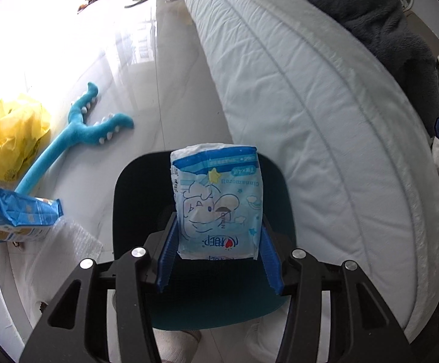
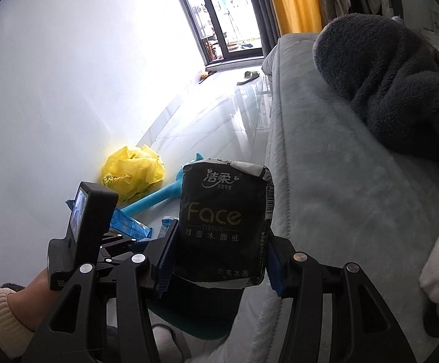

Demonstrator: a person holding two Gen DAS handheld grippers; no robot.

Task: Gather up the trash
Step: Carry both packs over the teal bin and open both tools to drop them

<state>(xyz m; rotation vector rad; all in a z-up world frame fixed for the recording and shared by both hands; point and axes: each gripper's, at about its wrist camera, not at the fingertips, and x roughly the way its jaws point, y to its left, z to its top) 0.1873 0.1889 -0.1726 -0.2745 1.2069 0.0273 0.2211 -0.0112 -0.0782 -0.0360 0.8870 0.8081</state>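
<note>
My left gripper [image 1: 218,236] is shut on a light blue cartoon tissue pack [image 1: 216,199] and holds it over a dark teal bin [image 1: 134,199] on the floor. My right gripper [image 2: 219,260] is shut on a black "Face" tissue pack [image 2: 224,227], held above the same bin [image 2: 207,311], beside the bed edge. The left gripper's body [image 2: 83,230] shows at the left of the right wrist view.
On the white floor lie a crumpled yellow plastic bag [image 1: 11,139], a blue plush toy [image 1: 77,133], a blue wrapper pack [image 1: 14,220] and bubble wrap [image 1: 71,242]. A bed [image 1: 310,106] with a dark fleece blanket [image 2: 395,90] fills the right. A slipper [image 2: 248,77] lies near the window.
</note>
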